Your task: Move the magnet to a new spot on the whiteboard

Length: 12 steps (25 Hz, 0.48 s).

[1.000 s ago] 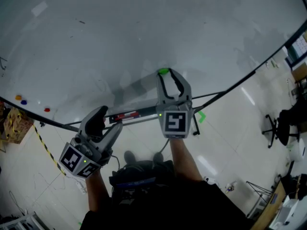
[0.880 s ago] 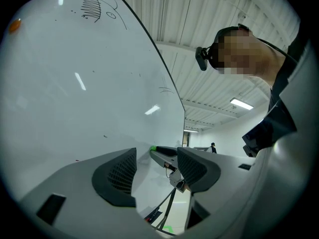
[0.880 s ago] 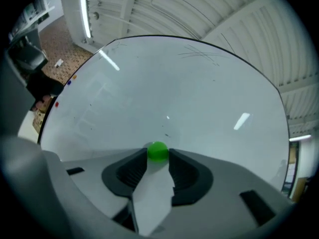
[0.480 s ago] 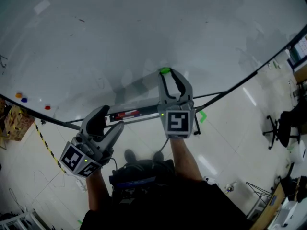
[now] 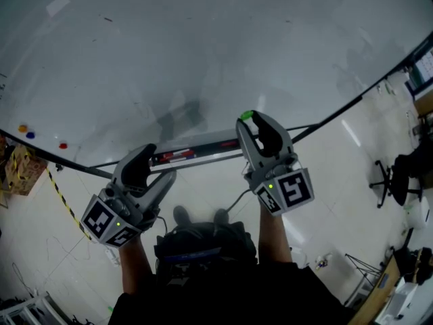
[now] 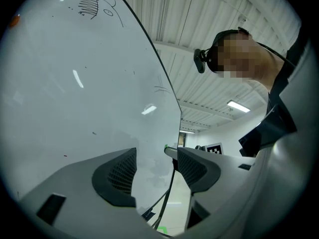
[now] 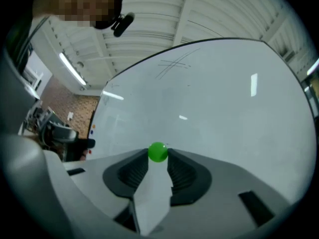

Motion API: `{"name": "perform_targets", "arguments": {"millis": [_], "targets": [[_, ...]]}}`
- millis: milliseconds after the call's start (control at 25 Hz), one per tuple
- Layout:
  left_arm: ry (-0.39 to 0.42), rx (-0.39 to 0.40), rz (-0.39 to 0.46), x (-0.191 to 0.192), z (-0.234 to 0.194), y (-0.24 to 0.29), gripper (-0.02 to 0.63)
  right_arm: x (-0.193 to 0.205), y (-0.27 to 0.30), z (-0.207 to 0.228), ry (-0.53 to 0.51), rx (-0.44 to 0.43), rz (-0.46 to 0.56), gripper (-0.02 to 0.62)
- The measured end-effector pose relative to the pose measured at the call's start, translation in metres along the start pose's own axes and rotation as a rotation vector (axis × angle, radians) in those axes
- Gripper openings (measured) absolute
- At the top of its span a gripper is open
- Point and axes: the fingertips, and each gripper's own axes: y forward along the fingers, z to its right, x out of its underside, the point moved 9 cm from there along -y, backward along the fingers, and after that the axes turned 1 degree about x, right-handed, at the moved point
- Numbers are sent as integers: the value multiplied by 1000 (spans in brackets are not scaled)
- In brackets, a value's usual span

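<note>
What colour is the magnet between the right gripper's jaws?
The magnet is bright green, clearest in the right gripper view.

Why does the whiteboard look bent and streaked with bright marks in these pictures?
Head view: the wide lens bows the whiteboard edge into a curve, and a grey shadow lies on the board. Right gripper view: ceiling lights glare as white streaks on the board, the corners go black, and the green magnet is sharp. Left gripper view: the same kind of glare, and the board's edge curves again.

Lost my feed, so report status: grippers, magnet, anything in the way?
Left gripper open, empty. Right gripper just closed its fingers, shut on green magnet, low on whiteboard. Small magnets far left, not in the way.
</note>
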Motion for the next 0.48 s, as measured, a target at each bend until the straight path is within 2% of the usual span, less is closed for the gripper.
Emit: {"name": "perform_targets", "arguments": {"millis": [160, 320, 480], "targets": [[-10, 21, 7, 0, 6, 4, 249, -6, -24, 6, 131, -97, 41, 150], [-16, 32, 8, 0, 14, 6, 249, -13, -40, 6, 169, -138, 26, 150], [-5, 37, -2, -1, 22, 11, 249, -20, -43, 8, 167, -145, -57, 150]]}}
